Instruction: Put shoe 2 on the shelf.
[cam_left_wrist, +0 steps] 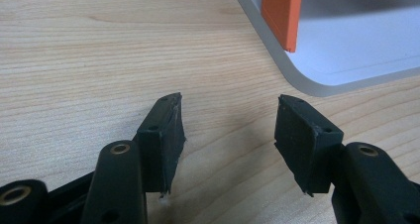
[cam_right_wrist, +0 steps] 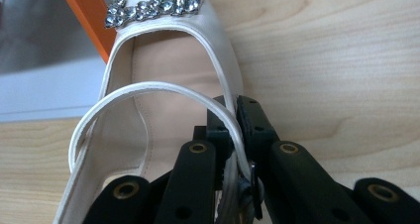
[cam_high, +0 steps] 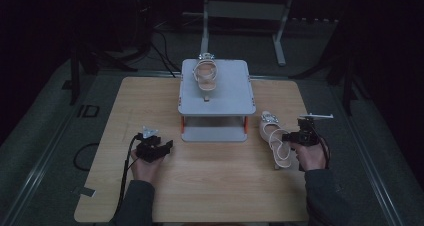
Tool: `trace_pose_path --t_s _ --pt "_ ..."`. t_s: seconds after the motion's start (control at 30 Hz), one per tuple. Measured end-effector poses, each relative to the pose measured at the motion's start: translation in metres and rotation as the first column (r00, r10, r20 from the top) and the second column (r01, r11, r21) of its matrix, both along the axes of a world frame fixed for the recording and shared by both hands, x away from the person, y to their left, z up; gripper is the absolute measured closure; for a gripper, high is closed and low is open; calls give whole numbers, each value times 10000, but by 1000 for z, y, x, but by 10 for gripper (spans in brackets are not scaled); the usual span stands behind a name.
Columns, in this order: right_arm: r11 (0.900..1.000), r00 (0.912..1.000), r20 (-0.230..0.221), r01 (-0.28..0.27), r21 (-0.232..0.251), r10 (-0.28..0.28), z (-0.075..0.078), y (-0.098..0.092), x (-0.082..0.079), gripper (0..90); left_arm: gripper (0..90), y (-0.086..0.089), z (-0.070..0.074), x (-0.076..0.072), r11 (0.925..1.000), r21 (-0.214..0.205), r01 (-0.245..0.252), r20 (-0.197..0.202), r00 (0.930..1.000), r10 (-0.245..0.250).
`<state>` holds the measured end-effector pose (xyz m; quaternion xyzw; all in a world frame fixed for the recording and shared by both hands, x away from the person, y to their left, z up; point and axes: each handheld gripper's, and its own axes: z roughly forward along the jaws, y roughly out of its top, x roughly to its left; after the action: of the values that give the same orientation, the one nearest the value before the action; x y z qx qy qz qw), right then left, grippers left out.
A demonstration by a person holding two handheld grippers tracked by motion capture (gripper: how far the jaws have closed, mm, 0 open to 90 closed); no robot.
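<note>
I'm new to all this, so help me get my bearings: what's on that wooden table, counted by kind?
White heeled sandals: 2, one on the rack's top shelf, one held on the table
Grey two-shelf rack: 1
Hand-held grippers: 2, left, right
Total: 5

A light wooden table (cam_high: 210,186) carries a grey two-tier stand (cam_high: 215,131) and a white sandal (cam_high: 276,138).

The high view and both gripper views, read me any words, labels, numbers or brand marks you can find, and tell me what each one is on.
"ID": pale marking on the dark floor left of the table, dim, so the reading is uncertain.
No readable text on the shoe that the right gripper clamps, the shoe on the grey stand, the stand or the left gripper.
</note>
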<state>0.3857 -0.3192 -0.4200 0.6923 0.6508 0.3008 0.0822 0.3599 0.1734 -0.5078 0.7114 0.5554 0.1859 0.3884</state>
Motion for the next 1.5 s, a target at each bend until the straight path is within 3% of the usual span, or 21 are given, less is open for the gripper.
trace_pose_path --t_s 0.57,0.77,1.3,1.5 --pt "9996 9993 300 206 168 -211 23 -4 15 855 444 0 0 0 10000 -12 2 -5 10000 -2" --pt "9995 9987 421 300 -41 -298 31 -4 20 855 445 0 0 0 10000 -1 -5 0 10000 5" --pt "9997 9970 732 262 4 -261 55 -1 33 854 444 0 0 0 10000 -6 -35 0 10000 35" --pt "9994 9976 661 193 272 -211 63 1 42 854 444 0 0 0 10000 -16 -40 5 10000 40"
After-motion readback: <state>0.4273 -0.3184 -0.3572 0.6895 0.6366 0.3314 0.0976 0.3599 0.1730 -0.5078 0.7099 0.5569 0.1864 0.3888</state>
